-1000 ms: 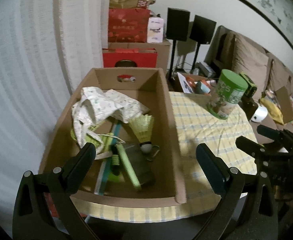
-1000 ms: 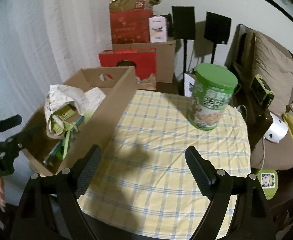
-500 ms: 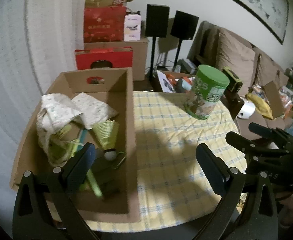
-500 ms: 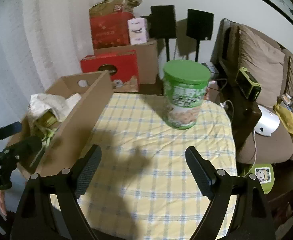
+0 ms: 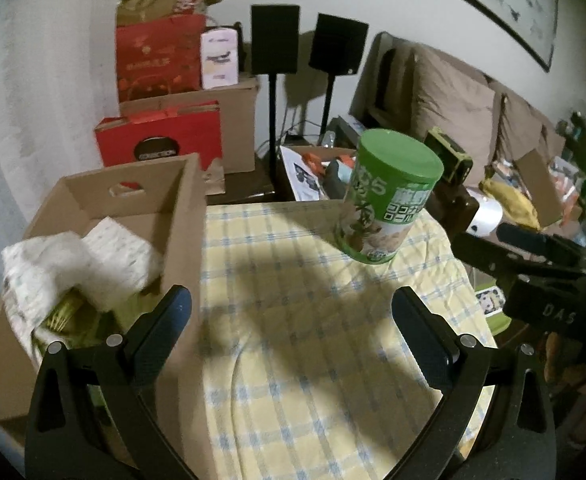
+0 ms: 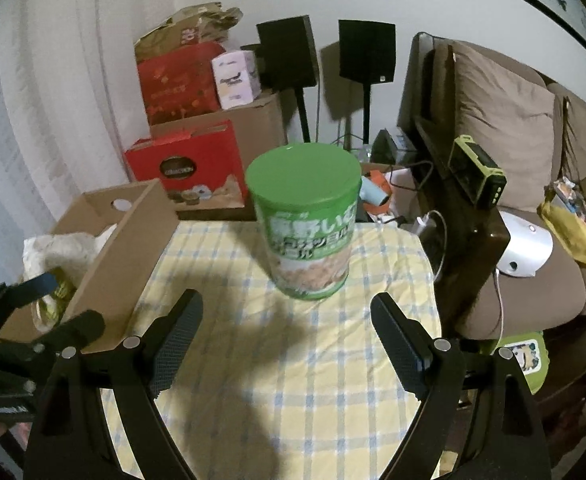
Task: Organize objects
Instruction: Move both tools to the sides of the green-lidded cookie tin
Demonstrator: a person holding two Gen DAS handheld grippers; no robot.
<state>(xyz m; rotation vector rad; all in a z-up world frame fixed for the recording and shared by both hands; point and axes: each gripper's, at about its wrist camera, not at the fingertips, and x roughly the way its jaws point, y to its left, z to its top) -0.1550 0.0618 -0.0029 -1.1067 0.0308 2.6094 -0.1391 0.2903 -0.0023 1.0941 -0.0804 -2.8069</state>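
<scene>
R gripper (image 6: 285, 332) is spread wide w/ nothing between its fingers, hovering over the yellow checked tablecloth (image 6: 293, 392) just short of the green canister (image 6: 307, 220), which stands upright near the far edge of the table. L gripper (image 5: 291, 328) is likewise released & empty, over the cloth beside the cardboard box (image 5: 185, 216) at table's left. Box holds a crumpled white patterned cloth (image 5: 73, 264) on top of green items, too blurred to ID.
</scene>
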